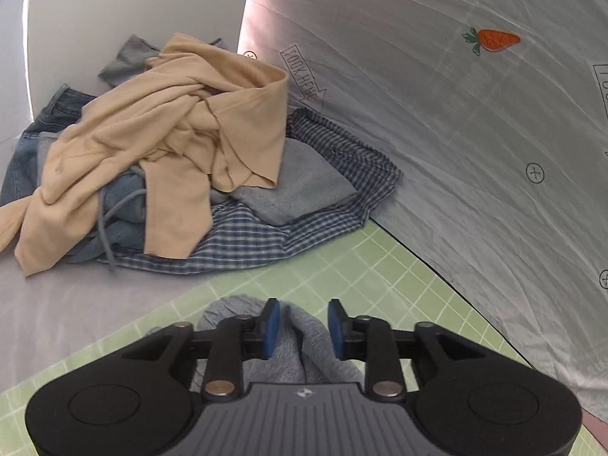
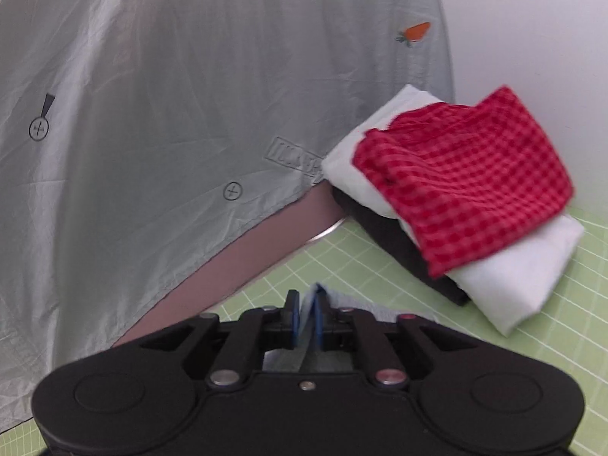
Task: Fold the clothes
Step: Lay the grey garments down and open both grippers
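Grey garment lies on the green grid mat under both your tools. Your left hand-held gripper stands open, its pads astride a raised fold. Your right hand-held gripper is pinched on a pale blue-grey edge of cloth. Unfolded clothes are heaped beyond the mat's far edge; 3 folded pieces are stacked on the mat.

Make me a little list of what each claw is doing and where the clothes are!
left claw: open, over grey garment
right claw: shut on pale blue cloth
messy pile: tan shirt on top, checked shirt underneath
folded stack: red checked cloth on white cloth
surface: green grid mat
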Tool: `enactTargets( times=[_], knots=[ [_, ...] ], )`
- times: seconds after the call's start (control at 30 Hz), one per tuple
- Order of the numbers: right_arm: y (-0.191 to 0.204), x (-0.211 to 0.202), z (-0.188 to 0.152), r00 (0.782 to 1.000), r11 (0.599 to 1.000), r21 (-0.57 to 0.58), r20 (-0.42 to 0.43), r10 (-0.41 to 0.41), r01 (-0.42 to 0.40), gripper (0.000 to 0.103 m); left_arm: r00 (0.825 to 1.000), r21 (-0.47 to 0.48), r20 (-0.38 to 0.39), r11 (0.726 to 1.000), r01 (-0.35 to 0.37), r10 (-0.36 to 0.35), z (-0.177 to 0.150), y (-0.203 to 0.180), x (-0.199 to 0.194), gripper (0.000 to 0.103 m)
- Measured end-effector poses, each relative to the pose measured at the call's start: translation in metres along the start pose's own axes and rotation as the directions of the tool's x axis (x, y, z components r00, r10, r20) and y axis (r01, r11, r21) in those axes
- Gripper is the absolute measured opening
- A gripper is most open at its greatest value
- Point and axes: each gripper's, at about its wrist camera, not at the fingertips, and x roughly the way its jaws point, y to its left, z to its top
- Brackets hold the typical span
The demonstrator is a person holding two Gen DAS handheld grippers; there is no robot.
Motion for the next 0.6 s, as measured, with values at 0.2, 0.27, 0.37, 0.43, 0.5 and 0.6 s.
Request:
enactTargets(
  times=[0.2, 0.27, 0.37, 0.43, 0.5, 0.6],
  knots=[
    [0.017, -0.017, -0.034, 0.999, 0.994, -0.101, 0.004, -0.033, 0.033, 0.075, 0.991, 0.060, -0.050, 0.991, -0.123, 0.126, -0.044, 0.020, -0.017, 0.088],
    [0.001, -0.024, -0.059, 0.994, 0.990, -0.106, -0.046, -0.097, 0.092, 0.075, 0.976, 0.054, -0.123, 0.983, -0.174, 0.179, -0.065, 0.037, -0.018, 0.088],
    [-0.021, -0.031, -0.091, 0.978, 0.984, -0.075, -0.127, -0.167, 0.159, 0.075, 0.950, 0.014, -0.210, 0.973, -0.232, 0.230, -0.094, 0.062, -0.022, 0.088],
    [-0.034, -0.035, -0.108, 0.967, 0.983, -0.039, -0.174, -0.184, 0.180, 0.075, 0.941, -0.024, -0.246, 0.969, -0.247, 0.233, -0.108, 0.071, -0.024, 0.088],
    [-0.043, -0.037, -0.120, 0.961, 0.984, 0.026, -0.220, -0.166, 0.176, 0.075, 0.938, -0.052, -0.270, 0.969, -0.241, 0.219, -0.117, 0.076, -0.024, 0.088],
    [-0.045, -0.040, -0.137, 0.955, 0.984, 0.079, -0.264, -0.133, 0.158, 0.075, 0.936, -0.067, -0.288, 0.971, -0.229, 0.201, -0.123, 0.074, -0.022, 0.088]
  ],
)
